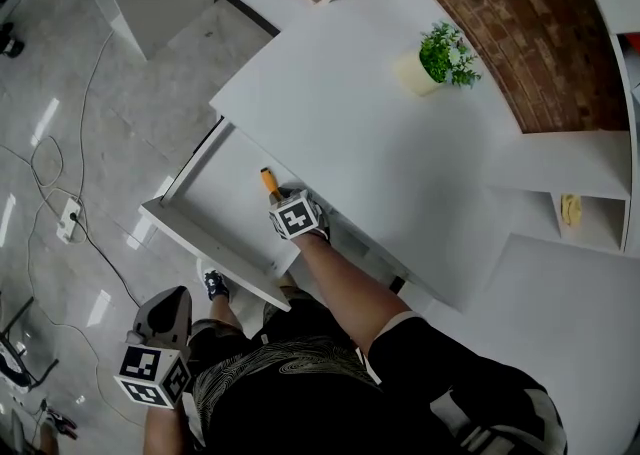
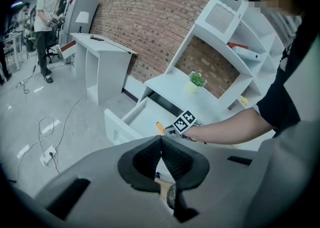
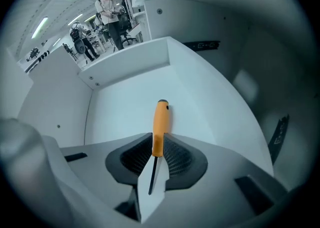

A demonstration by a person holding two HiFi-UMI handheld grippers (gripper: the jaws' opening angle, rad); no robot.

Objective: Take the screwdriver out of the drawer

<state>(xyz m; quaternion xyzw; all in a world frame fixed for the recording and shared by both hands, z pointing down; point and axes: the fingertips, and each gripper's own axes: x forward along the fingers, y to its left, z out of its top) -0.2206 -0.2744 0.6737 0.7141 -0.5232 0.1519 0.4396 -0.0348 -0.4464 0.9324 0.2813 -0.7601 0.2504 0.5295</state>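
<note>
The screwdriver (image 3: pixel 159 127) has an orange handle and a thin dark shaft. My right gripper (image 3: pixel 158 144) is shut on the handle's lower end, and the handle points away over the white floor of the open drawer (image 3: pixel 125 106). In the head view the orange handle (image 1: pixel 269 183) sticks out past my right gripper (image 1: pixel 297 214) inside the drawer (image 1: pixel 205 198), which is pulled out from the white desk (image 1: pixel 360 133). My left gripper (image 1: pixel 160 343) hangs low at the person's left side, away from the drawer. Its jaws meet at the tips (image 2: pixel 160 139) with nothing between them.
A small potted plant (image 1: pixel 440 58) stands on the desk near the brick wall. White shelves (image 1: pixel 570 193) lie to the right. Cables and a power strip (image 1: pixel 68 218) lie on the grey floor to the left. A person (image 2: pixel 50 16) stands far off by another desk.
</note>
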